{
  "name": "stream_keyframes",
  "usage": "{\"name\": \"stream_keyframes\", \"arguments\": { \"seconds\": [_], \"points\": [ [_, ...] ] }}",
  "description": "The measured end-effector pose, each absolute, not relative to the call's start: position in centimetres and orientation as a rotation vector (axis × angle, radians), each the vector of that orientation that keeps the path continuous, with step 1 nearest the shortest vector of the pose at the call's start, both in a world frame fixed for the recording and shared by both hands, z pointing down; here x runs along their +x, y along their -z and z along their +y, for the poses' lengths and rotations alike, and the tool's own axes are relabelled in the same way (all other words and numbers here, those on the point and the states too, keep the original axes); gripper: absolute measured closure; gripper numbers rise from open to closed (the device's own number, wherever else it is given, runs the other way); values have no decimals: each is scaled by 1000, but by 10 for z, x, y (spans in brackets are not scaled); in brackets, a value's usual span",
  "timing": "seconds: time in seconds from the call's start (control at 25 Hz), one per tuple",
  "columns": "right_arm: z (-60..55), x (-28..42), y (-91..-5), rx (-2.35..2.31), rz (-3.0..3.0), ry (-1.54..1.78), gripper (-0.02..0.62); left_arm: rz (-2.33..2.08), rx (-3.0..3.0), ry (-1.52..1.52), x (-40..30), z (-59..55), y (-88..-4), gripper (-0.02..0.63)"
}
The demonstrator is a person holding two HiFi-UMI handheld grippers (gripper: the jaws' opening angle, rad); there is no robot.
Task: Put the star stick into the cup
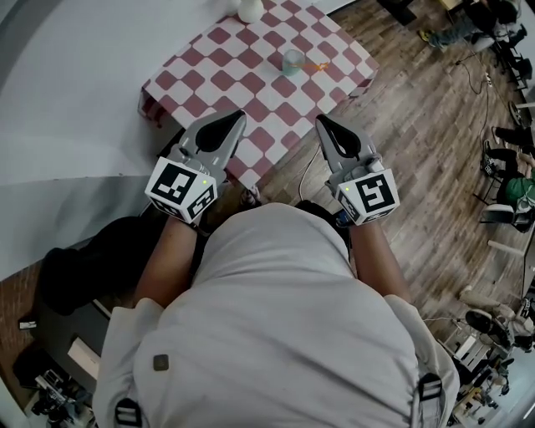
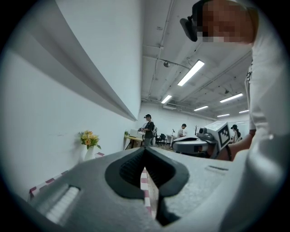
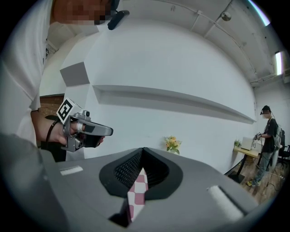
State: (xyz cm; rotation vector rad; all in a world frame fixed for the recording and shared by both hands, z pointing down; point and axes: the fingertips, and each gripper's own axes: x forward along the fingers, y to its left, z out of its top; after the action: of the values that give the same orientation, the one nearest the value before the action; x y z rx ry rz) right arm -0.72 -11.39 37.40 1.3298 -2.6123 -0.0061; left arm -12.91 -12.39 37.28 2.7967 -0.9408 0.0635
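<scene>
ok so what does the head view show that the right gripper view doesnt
Only the head view: the cup and the orange star stick lying beside it on the table, and the white vase at the far edge. Only the right gripper view: the yellow flowers and the ceiling lights. Both: the checked tablecloth, seen in the right gripper view only as a sliver between its own shut claw, and the left claw, held up short of the table.

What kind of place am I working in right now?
Likely a large open lab or studio workspace: strip ceiling lights, a wood-plank floor, people at desks in the background, and a checked-cloth table set up by a white wall.
</scene>
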Motion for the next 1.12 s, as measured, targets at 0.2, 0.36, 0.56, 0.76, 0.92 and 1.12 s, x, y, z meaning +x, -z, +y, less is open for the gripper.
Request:
{"name": "stream_keyframes", "arguments": {
  "seconds": [0.2, 0.36, 0.56, 0.76, 0.92, 1.12],
  "points": [
    [-104, 11, -375, 1316, -2620, 2, 586, -958, 2792, -67, -114, -114, -373, 603],
    [-94, 35, -375, 1314, -2631, -7, 586, -963, 2792, -85, -91, -102, -372, 603],
    [-74, 76, -375, 1297, -2654, -14, 586, -988, 2788, -100, -50, -81, -370, 603],
    [-49, 122, -374, 1264, -2686, -14, 586, -1044, 2794, -141, -4, -49, -368, 603],
    [-18, 157, -374, 1225, -2720, -11, 586, -1086, 2776, -146, 31, -17, -370, 603],
    [30, 199, -375, 1165, -2761, -3, 586, -1145, 2770, -166, 76, 38, -370, 603]
  ]
}}
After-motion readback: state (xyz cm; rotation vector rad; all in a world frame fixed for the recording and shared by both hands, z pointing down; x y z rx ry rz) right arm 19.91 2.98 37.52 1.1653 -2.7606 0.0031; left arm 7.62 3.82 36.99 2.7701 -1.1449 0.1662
